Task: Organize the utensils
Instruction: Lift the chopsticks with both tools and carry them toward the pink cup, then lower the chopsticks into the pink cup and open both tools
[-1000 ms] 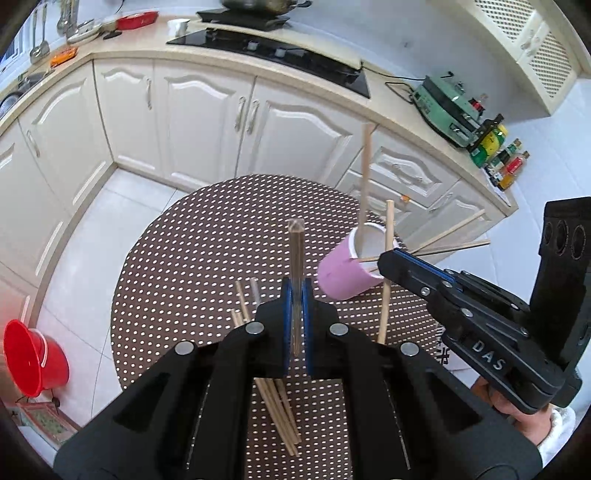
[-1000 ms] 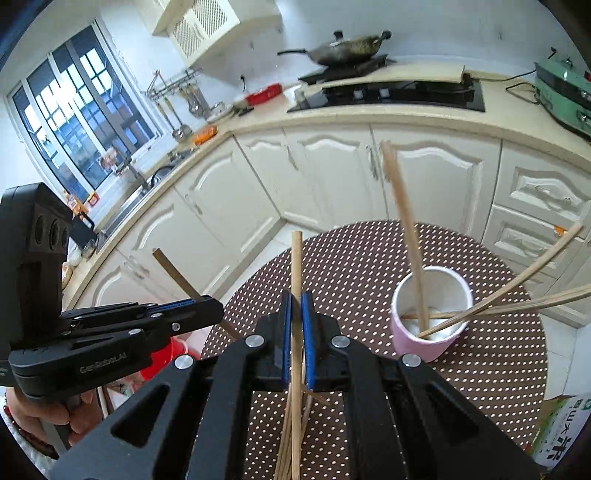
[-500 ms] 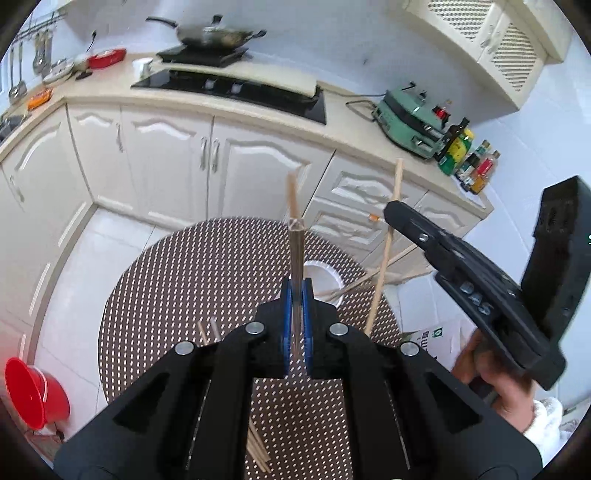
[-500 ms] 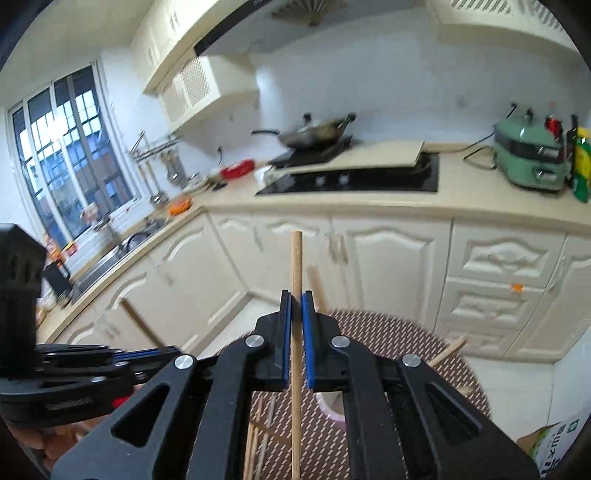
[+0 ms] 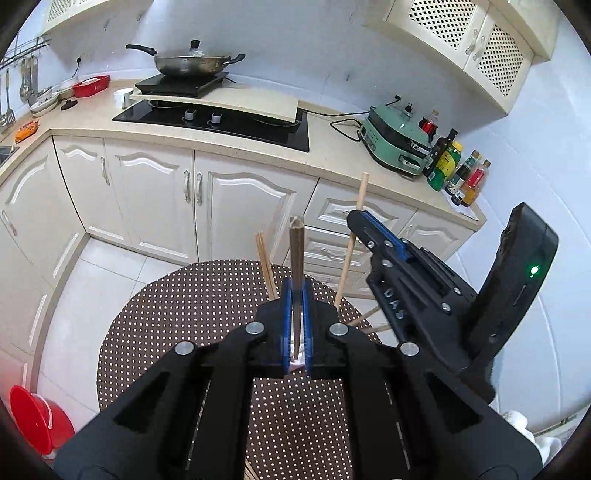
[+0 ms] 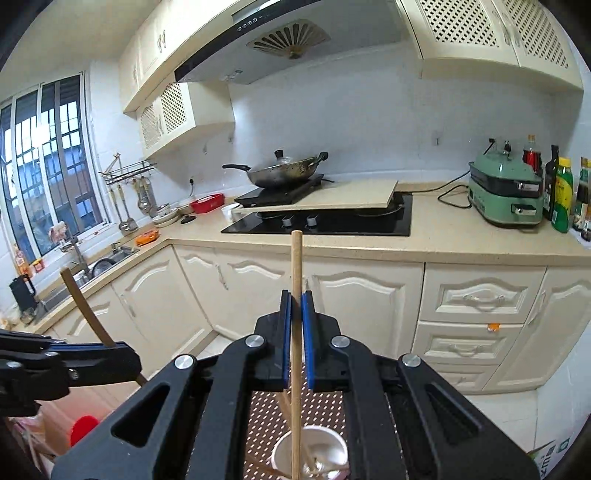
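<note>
Both tools have risen since a second ago, each clamped on one stick. Nearest, the left tool (image 5: 295,295) pinches a dark brown wooden chopstick (image 5: 296,254) upright above the round brown dotted surface (image 5: 192,317); the right tool (image 6: 295,306) grips a pale wooden chopstick (image 6: 296,266). Only the right view shows the white-rimmed pink cup (image 6: 284,452) below, sticks inside. Beyond: cream cabinets (image 6: 369,306), black hob (image 6: 354,221), grey wok (image 6: 280,173).

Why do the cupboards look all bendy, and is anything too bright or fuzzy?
Both wrist views bend straight lines because of the fisheye lens: the counter edge curves in the left wrist view, the wall cupboards bow in the right. The window glows bright in the right wrist view. Both pictures look sharp, with black corners.
</note>
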A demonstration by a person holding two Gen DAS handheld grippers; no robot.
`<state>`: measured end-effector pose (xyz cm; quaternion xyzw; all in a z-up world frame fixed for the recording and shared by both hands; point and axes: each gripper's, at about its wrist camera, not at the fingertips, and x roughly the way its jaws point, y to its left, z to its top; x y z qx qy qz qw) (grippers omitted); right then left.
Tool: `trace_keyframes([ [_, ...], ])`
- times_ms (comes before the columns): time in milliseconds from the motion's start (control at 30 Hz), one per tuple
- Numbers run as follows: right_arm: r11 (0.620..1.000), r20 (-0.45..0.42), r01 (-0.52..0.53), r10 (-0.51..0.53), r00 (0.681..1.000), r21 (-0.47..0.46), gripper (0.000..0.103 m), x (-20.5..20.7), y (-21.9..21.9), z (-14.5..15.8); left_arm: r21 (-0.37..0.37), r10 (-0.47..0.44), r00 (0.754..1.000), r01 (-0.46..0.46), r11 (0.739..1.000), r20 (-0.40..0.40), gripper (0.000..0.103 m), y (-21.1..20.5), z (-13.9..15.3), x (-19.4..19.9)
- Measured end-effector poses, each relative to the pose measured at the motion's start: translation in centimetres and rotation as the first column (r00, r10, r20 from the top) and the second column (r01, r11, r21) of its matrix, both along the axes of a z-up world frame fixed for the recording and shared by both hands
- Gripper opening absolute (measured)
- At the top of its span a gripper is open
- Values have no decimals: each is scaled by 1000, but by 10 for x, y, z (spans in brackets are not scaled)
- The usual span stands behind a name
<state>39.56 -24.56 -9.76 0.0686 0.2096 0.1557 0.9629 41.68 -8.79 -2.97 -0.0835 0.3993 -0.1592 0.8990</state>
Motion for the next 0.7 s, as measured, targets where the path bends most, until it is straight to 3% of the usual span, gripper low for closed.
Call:
trace_keyframes([
  [267, 999, 17, 9, -8, 1000, -48, 5, 9, 7, -14, 25, -12, 1000, 12, 1000, -9, 5, -8, -15, 14],
  [700, 999, 24, 12, -11, 1000, -48, 5, 11, 1, -18, 33, -33, 996, 36, 999, -81, 5, -17, -51, 15],
])
